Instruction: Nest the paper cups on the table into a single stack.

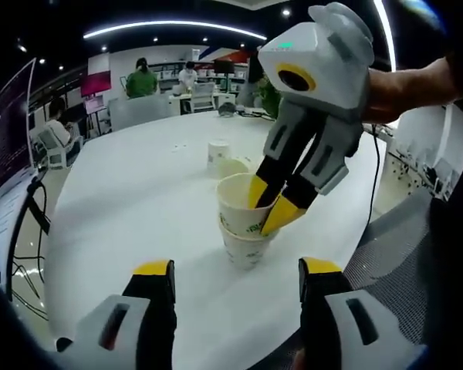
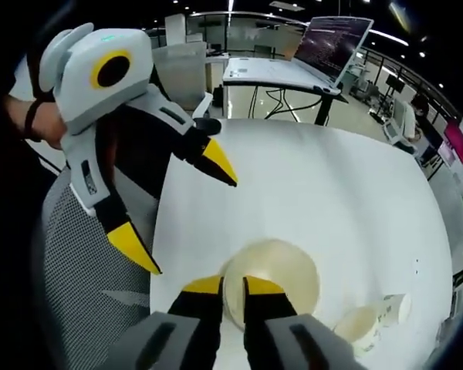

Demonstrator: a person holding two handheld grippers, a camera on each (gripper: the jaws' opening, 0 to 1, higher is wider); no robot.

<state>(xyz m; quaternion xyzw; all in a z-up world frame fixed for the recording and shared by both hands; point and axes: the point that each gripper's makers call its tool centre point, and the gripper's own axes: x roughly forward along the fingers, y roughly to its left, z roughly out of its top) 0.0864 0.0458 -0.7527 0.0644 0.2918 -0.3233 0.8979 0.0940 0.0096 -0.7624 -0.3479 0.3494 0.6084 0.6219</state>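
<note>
Paper cups sit near the middle of a white round table (image 1: 123, 208). In the left gripper view, two nested paper cups (image 1: 245, 220) stand upright, the upper one seated in the lower, which bears a green print. The right gripper (image 1: 280, 206) reaches down from the upper right, its yellow-tipped jaws pinching the near rim of the upper cup, one tip inside the wall and one outside. A person's hand (image 1: 405, 85) holds that gripper from behind. Beyond the stack stands another upright cup (image 1: 218, 152), and just in front of it lies a cup on its side (image 1: 230, 167), mouth towards the camera. The left gripper (image 1: 235, 281) shows at the bottom of this view with its jaws wide apart and nothing between them, short of the stack.

In the right gripper view, the gripper's own jaws are closed together on the stack's rim, the cup mouth (image 2: 272, 281) opening just beyond the tips. The left gripper (image 2: 181, 212) hangs at the left, jaws spread, over the table edge. Two loose cups (image 2: 374, 316) lie at the lower right. Desks, monitors and seated people fill the room behind.
</note>
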